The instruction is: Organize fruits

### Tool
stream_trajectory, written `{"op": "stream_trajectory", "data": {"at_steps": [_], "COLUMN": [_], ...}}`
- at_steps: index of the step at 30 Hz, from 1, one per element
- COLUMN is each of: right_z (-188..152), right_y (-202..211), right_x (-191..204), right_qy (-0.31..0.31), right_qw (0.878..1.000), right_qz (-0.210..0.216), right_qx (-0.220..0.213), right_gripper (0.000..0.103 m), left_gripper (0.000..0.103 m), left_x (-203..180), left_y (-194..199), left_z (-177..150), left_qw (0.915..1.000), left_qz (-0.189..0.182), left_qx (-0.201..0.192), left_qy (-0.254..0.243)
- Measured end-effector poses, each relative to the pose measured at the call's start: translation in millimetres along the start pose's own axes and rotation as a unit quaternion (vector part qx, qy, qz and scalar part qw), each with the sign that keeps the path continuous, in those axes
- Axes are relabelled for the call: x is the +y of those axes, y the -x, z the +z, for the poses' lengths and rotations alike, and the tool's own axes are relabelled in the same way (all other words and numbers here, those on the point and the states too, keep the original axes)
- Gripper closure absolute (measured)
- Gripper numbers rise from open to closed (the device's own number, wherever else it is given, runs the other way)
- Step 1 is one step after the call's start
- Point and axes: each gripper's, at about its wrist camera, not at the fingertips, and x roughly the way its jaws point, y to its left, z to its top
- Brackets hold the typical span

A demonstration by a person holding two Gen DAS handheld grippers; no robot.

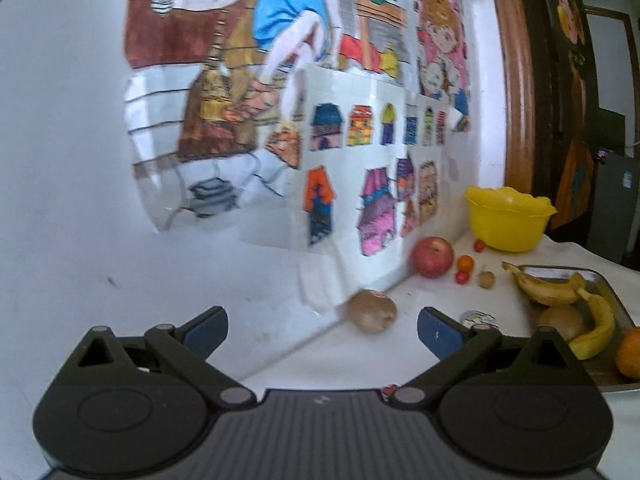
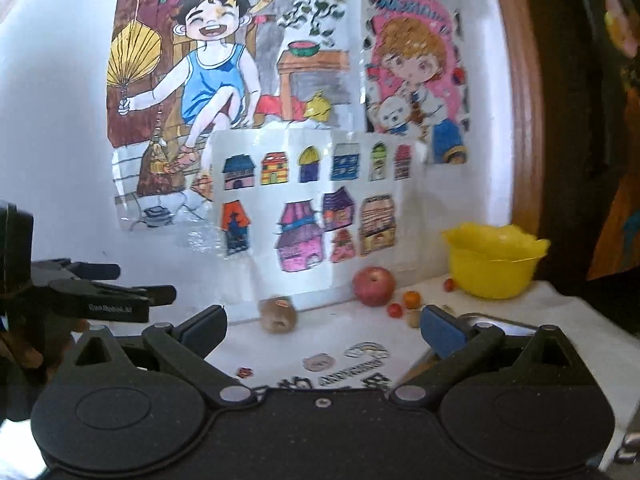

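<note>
A brown kiwi (image 1: 371, 311) lies on the white table by the wall, just beyond my open left gripper (image 1: 322, 330); nothing is between its fingers. Farther right sit a red apple (image 1: 433, 257), small tomatoes (image 1: 462, 277) and a small orange fruit (image 1: 465, 263). A metal tray (image 1: 614, 296) at the right holds bananas (image 1: 560, 290), another kiwi (image 1: 560, 322) and an orange (image 1: 630, 354). In the right wrist view my right gripper (image 2: 324, 330) is open and empty, with the kiwi (image 2: 278, 315) ahead, the apple (image 2: 374, 286) beyond, and the left gripper (image 2: 100, 288) at the left.
A yellow plastic bowl (image 1: 508, 218) stands at the back right near a wooden door frame (image 1: 518, 80); it shows too in the right wrist view (image 2: 494, 264). Coloured drawings (image 1: 352, 160) cover the white wall right behind the fruit. Stickers (image 2: 352, 360) lie on the tablecloth.
</note>
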Motion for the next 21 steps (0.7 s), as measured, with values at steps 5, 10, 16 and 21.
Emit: {"op": "stream_trajectory", "data": {"at_steps": [5, 10, 16, 21], "right_z": [46.0, 68.9, 59.5, 41.1], "right_y": [-42.6, -92.8, -153.1, -190.2], "right_x": [-29.1, -56.3, -88.3, -105.7], "right_qy": [-0.055, -0.062, -0.069, -0.084], "right_qw": [0.997, 0.995, 0.989, 0.980], "right_qz": [0.016, 0.035, 0.067, 0.098], "right_qx": [0.044, 0.072, 0.116, 0.148], "right_gripper": [0.001, 0.001, 0.001, 0.002], "left_gripper": [0.000, 0.000, 0.000, 0.000], "left_x": [7.8, -2.1, -19.3, -34.4], "left_y": [-9.8, -30.1, -65.3, -100.0], "left_z": [8.1, 14.3, 13.9, 10.4], "left_qw": [0.9999, 0.9999, 0.9998, 0.9993], "left_qz": [0.003, -0.003, -0.015, -0.023], "left_qx": [-0.011, -0.013, 0.007, 0.027], "left_qy": [0.000, 0.006, 0.011, 0.010]}}
